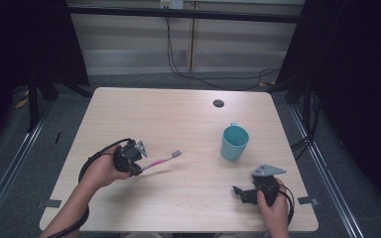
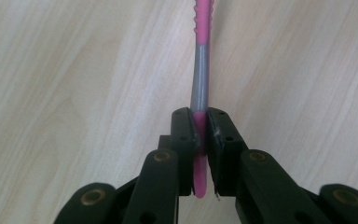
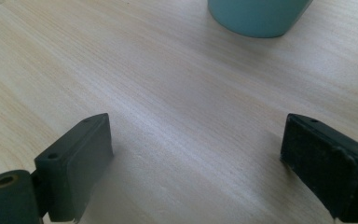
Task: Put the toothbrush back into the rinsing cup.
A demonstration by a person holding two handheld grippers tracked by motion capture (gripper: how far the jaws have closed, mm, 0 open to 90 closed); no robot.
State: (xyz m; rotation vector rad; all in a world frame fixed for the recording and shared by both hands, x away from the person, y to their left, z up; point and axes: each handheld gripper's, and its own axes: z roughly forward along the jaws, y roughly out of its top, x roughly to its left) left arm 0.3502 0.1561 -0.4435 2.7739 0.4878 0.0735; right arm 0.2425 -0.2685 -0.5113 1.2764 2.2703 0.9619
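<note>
Here the toothbrush (image 1: 159, 161) sits left of centre in the high view, a pink and grey handle with its bristle head pointing toward the upper right, at the teal cup (image 1: 234, 142). Its long axis runs on a slant from lower left to upper right, and it looks to be just off the worktop (image 1: 178, 114) or barely resting on it; which of the two I cannot tell. The left gripper (image 1: 140, 171) has its fingers (image 2: 184, 135) clamped on the butt end of the handle, pink plastic squeezed between the two black pads, the rest of the handle running straight away from them up the left gripper view.

The cup stands upright, right of centre, well apart from the brush head, handle turned to the far side. Its inside appears empty, though the bottom is partly shaded.

The right gripper (image 1: 236, 190) rests low at the lower right of the frame, nearer the cup, its fingers (image 3: 77, 163) spread wide with bare worktop between them and the cup's base ahead at the top of its view.

To my eye, the brush would travel head first toward the cup.
</note>
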